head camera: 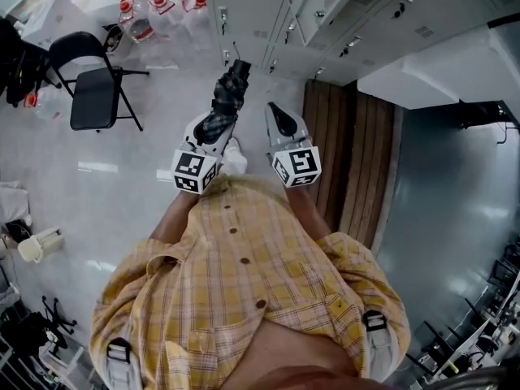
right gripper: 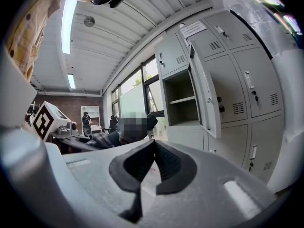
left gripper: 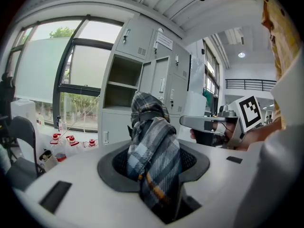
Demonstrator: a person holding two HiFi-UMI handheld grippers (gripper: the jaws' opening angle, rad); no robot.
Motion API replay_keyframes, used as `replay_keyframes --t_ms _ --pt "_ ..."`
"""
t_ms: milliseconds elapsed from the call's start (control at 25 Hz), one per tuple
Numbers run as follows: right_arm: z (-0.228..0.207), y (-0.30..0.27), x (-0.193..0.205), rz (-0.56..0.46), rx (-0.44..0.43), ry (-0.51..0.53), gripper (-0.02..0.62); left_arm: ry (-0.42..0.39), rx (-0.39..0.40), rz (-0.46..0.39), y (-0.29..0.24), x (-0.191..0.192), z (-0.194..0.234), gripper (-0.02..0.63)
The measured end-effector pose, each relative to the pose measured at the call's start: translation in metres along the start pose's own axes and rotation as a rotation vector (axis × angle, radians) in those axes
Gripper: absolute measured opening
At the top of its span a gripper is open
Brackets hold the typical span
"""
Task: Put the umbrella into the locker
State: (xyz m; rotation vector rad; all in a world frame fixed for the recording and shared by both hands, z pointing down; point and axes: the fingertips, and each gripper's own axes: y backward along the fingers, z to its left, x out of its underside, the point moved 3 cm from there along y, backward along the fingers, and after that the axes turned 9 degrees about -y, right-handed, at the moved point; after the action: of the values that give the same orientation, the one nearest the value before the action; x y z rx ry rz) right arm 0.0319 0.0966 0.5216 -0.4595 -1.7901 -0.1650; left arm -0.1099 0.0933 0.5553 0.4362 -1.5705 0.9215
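Left gripper (left gripper: 154,164) is clamped on the folded plaid umbrella (left gripper: 149,122), which pokes out ahead of it, well short of the grey lockers. Its neighbour, the right gripper (right gripper: 153,148), is pinched together on nothing. I'd call this the carry. Next comes lining the umbrella up with the open locker (right gripper: 183,99) on the far side, clear of its door (right gripper: 205,87).

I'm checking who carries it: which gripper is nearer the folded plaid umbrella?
Left. The left gripper is shut on the umbrella, which sticks out ahead of its jaws. The right gripper is alongside, apart from it, jaws together on nothing.
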Motion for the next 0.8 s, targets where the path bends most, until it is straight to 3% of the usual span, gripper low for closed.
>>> replay_keyframes --t_ms 400,800 --pt "-0.028 -0.083 -0.032 0.024 0.005 0.012 -0.003 0.049 0.009 0.014 -0.065 -0.026 0.076 0.181" --pt "-0.04 -0.13 -0.046 0.037 0.024 0.011 -0.003 0.084 0.045 0.022 -0.096 -0.028 0.115 0.181"
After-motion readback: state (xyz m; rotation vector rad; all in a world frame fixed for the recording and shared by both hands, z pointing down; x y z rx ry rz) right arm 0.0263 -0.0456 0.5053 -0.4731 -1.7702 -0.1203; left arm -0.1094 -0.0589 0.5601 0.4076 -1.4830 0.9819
